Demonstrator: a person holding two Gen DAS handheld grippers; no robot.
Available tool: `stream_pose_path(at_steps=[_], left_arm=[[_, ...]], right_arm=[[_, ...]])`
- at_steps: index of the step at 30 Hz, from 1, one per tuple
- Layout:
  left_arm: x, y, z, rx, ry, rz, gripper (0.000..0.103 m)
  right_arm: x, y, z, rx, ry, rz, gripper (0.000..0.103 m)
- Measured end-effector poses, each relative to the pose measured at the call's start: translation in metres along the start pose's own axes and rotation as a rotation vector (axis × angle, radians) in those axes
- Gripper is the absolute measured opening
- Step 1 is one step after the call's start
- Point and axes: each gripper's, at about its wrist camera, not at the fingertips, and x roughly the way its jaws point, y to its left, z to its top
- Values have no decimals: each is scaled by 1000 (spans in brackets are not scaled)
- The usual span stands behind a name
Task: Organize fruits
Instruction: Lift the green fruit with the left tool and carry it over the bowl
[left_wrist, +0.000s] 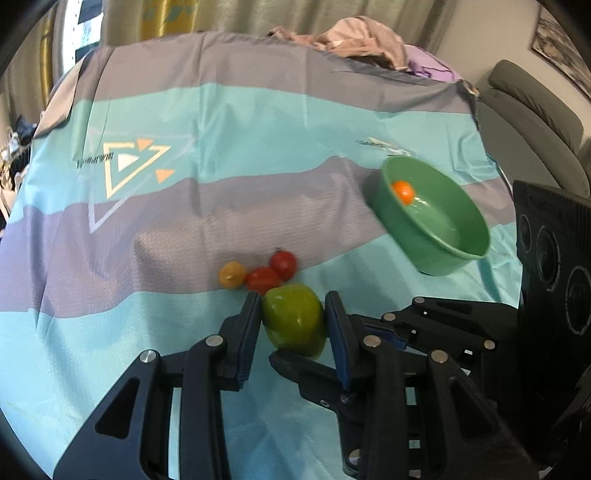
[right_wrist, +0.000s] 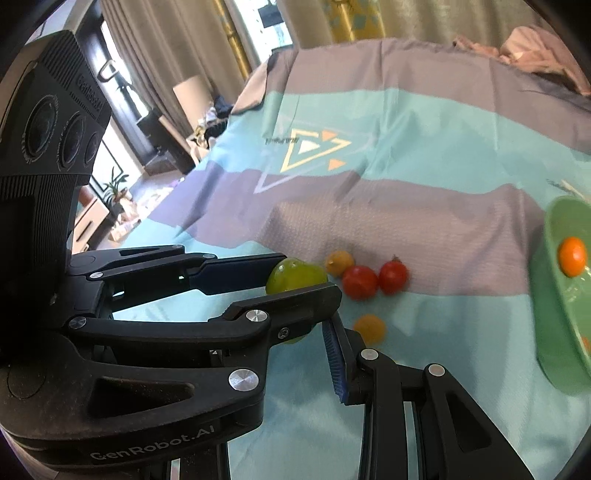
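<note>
My left gripper (left_wrist: 293, 325) has its fingers on either side of the green fruit (left_wrist: 294, 319), the blue pads pressing against its flanks, so I read it as clamped on that fruit. The fruit sits low over the teal-and-grey striped cloth (left_wrist: 207, 122) that covers the tabletop.

Just beyond the green fruit lie two red cherry tomatoes (left_wrist: 263, 279) (left_wrist: 283, 263), touching each other, with a yellow one (left_wrist: 232, 274) just beside them. In the right wrist view another yellow cherry tomato (right_wrist: 369, 328) lies nearer, apart from that cluster.

The green bowl (left_wrist: 458, 236) stands off to the right, holding an orange cherry tomato (left_wrist: 403, 192).

My right gripper (right_wrist: 332, 332) reaches in from the right, close beside the left one. Only one of its blue-padded fingers (right_wrist: 334, 354) shows clearly; I cannot tell how far apart they stand, and I see nothing between them.
</note>
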Motion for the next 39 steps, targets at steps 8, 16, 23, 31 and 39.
stream_pose_path(at_steps=[8, 16, 23, 31, 39], left_arm=[[-16, -44, -2, 75, -35, -20, 35], [-18, -83, 5, 155, -48, -46, 35], [-16, -112, 16, 212, -57, -57, 35], [-8, -137, 28, 267, -61, -77, 35], [12, -158, 44, 314, -45, -103, 35]], right_arm=[[-43, -7, -17, 28, -76, -38, 34], [-75, -22, -28, 68, -134, -78, 34], [-100, -39, -32, 105, -185, -109, 34], [-118, -61, -34, 140, -228, -135, 34], [-126, -91, -33, 184, -249, -160, 34]])
